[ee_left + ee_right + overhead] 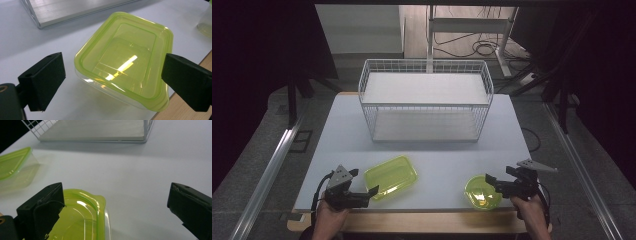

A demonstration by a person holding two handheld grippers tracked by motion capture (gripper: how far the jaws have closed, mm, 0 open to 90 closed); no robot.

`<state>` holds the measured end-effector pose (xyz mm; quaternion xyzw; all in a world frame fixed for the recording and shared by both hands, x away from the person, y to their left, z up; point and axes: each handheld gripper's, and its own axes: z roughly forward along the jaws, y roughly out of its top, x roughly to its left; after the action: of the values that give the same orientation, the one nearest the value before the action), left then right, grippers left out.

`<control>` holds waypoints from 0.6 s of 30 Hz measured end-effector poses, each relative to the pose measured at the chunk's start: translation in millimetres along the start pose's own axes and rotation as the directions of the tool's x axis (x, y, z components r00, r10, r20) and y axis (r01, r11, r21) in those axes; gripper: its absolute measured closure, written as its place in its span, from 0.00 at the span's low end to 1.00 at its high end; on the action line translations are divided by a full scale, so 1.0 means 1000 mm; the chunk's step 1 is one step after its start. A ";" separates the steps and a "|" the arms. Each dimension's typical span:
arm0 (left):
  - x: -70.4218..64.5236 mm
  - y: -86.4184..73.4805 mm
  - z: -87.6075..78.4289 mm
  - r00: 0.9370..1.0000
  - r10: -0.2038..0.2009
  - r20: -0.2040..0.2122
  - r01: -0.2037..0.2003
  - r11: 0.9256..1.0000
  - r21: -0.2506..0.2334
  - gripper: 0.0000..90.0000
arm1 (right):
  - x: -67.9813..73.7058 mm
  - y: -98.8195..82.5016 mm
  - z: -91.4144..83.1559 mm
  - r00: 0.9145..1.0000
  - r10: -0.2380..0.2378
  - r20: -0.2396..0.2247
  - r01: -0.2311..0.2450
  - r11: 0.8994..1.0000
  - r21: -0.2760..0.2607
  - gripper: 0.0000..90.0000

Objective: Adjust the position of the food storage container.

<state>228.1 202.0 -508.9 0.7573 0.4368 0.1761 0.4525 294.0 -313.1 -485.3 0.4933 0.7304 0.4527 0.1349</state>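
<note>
Left tongs (112, 85) spread, rectangular green container (125, 57) between; right tongs (112, 215) spread beside round green container (80, 220).

White wire basket (426, 102) stands at far middle of white table (342, 130); cables on floor (482, 49) beyond.
</note>
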 end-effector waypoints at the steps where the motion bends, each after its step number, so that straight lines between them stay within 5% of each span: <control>1: -0.001 0.000 0.001 1.000 -0.003 0.001 0.003 1.000 0.019 0.06 | 0.002 0.000 0.001 1.000 -0.013 -0.003 0.013 1.000 0.009 0.00; 11: -0.009 0.005 0.000 1.000 0.019 0.013 -0.020 0.998 0.056 0.03 | 0.008 -0.001 0.003 0.998 -0.056 0.023 0.055 0.997 0.045 0.00; 18: -0.018 0.010 -0.004 0.998 0.054 0.045 -0.055 0.998 0.022 0.16 | 0.009 0.000 0.002 0.998 -0.054 0.036 0.053 0.998 0.043 0.02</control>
<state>220.7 187.5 -496.6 0.7778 0.4081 0.1665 0.4480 290.9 -304.3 -484.0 0.4847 0.7500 0.4242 0.1504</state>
